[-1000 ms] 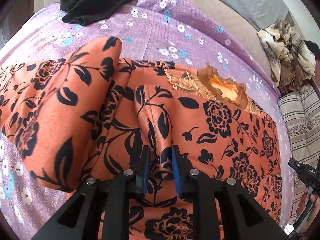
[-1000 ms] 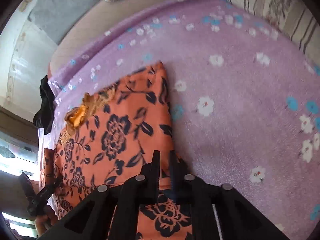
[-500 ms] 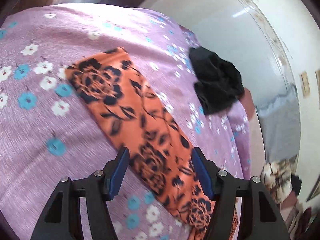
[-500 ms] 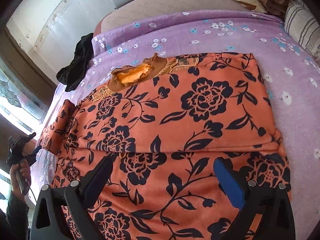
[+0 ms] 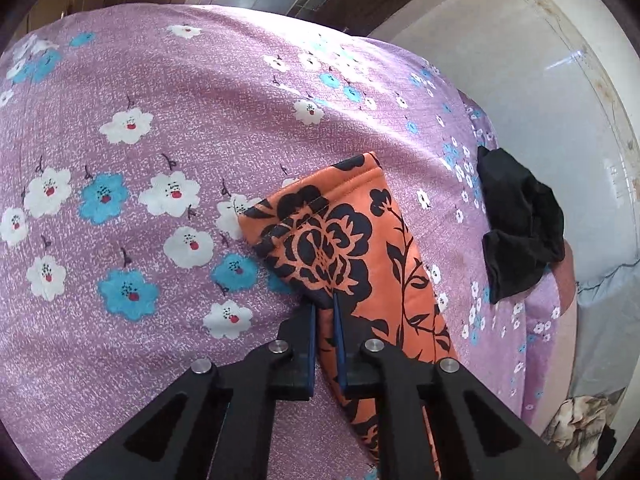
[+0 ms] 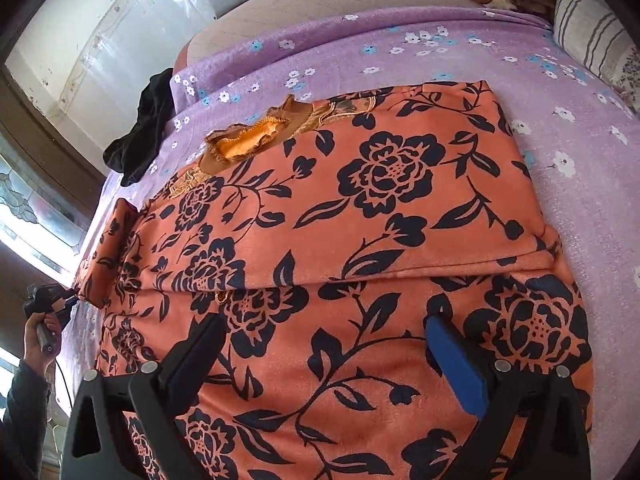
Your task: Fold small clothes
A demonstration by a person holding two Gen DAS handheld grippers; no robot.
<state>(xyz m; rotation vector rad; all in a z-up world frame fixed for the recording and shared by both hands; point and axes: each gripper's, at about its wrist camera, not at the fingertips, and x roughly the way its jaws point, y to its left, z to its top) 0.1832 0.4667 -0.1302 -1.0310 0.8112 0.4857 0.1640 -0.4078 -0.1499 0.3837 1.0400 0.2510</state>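
The top (image 6: 360,208) lies spread on the bed (image 6: 580,128), neckline toward the far edge, with its right sleeve already folded in over the body. This placement gives both claws a flat garment to work from.

The left claw (image 5: 323,316) is clamped on the left sleeve (image 5: 340,240), near the sleeve's outer edge and a little short of the cuff. The sleeve rests flat on the bedspread and extends beyond the body of the top. The grip at this point is judged to be the start of folding the sleeve inward, matching the right side. In the right wrist view the left claw (image 6: 74,296) appears at the sleeve end, held by a hand (image 6: 42,332).

The right claw (image 6: 320,352) stands wide apart above the lower body of the top, with nothing between its pads. It is judged to be clear of the cloth so that the left sleeve can travel across.

A black garment (image 5: 516,224) lies near the far edge of the bed, well apart from the top.

Differences from the earlier frames: half a second ago the left claw stood open over the sleeve; its jaws have just been closing and now pinch the cloth. A second ago the right claw was together at the right edge of the top; it is now open, and the right fold lies released.
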